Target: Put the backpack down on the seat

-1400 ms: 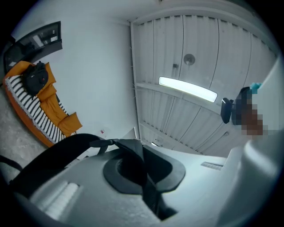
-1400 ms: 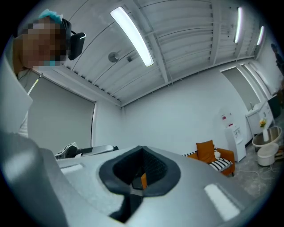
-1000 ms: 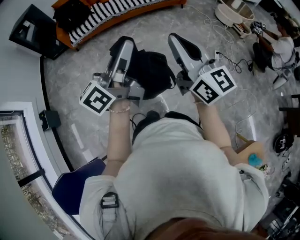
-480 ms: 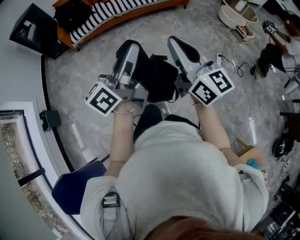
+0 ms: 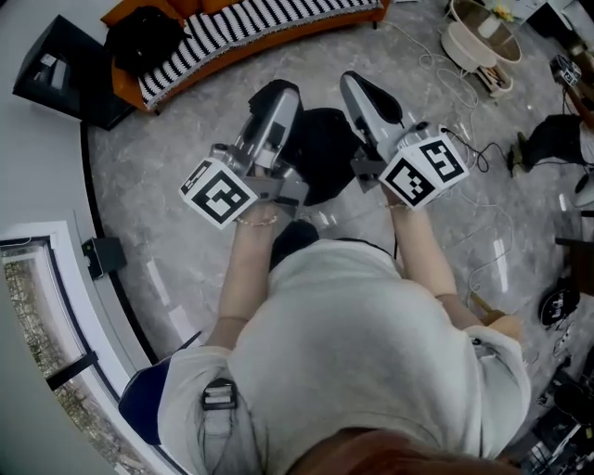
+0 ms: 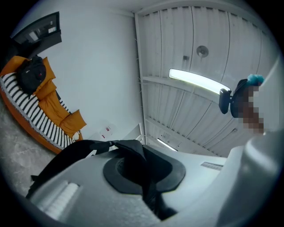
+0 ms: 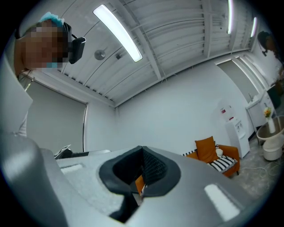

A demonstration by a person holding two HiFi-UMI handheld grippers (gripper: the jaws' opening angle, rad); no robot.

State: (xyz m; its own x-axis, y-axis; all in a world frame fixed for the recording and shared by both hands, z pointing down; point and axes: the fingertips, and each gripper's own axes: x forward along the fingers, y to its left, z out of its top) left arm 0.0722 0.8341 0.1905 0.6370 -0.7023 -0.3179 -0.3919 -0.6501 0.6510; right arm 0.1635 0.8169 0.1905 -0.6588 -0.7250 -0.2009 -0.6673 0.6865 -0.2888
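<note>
A black backpack hangs between my two grippers above the grey floor, in front of the person's body. My left gripper is shut on a black strap of the backpack; in the left gripper view the strap runs out between the closed jaws. The right gripper is shut on a black mesh strap of the same backpack. The seat, an orange sofa with a black-and-white striped cushion, stands ahead at the top of the head view. Both grippers point slightly upward.
Another black bag lies on the sofa's left end. A black box stands at the far left. Cables and a round basket lie on the floor at the right. A blue chair is behind, at the lower left.
Both grippers and the hanging backpack have moved forward toward the sofa together. The sofa has come nearer in the head view and the blue chair has slipped back.
</note>
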